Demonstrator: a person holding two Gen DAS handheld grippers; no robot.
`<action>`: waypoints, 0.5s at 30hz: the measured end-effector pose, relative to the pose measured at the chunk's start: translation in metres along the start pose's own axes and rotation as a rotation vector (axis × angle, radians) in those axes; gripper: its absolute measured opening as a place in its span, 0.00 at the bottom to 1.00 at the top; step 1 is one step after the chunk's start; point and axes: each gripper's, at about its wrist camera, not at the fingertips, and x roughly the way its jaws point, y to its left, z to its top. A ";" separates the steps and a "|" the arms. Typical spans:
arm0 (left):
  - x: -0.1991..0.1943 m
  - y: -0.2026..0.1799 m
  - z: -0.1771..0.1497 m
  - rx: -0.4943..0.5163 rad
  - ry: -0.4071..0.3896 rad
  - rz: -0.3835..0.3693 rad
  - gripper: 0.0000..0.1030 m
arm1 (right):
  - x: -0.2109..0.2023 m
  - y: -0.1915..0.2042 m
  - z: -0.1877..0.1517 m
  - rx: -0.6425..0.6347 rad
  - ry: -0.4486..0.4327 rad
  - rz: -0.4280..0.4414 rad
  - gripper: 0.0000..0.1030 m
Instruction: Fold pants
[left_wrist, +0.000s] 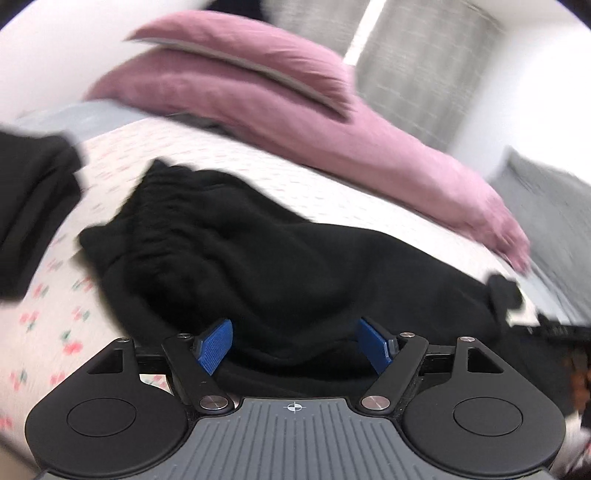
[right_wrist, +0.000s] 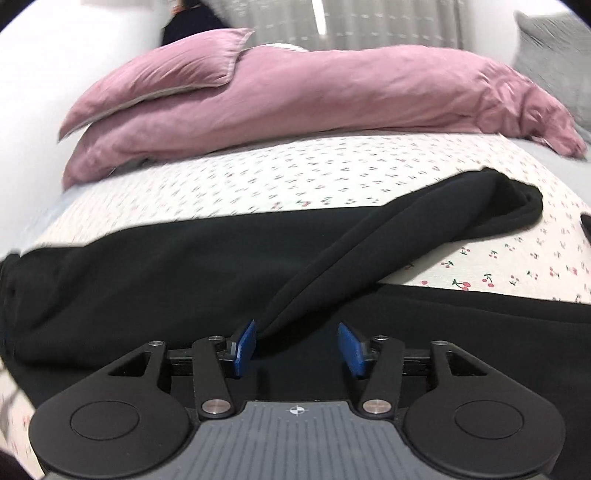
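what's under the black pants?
The black pants lie on a white sheet with a small cherry print, which shows all around them. The sheet directly beneath is covered; whether anything else lies under them cannot be seen.

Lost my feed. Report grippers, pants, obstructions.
Left gripper open, right gripper open, neither pinching cloth. Black pants on cherry-print sheet, one leg draped across. Pink pillows behind, clear of the pants.

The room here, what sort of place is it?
Most likely a bedroom: black pants lie on a bed with a cherry-print sheet, pink pillows are piled behind, and curtains hang at the back.
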 end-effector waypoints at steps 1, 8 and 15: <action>0.000 0.003 -0.001 -0.035 -0.012 0.019 0.74 | 0.004 0.000 0.002 0.010 -0.004 -0.008 0.54; 0.000 0.023 0.006 -0.176 -0.145 0.133 0.70 | 0.031 0.008 0.022 -0.001 -0.010 -0.062 0.63; 0.017 0.047 0.010 -0.332 -0.141 0.185 0.40 | 0.046 -0.015 0.023 0.021 -0.008 -0.140 0.55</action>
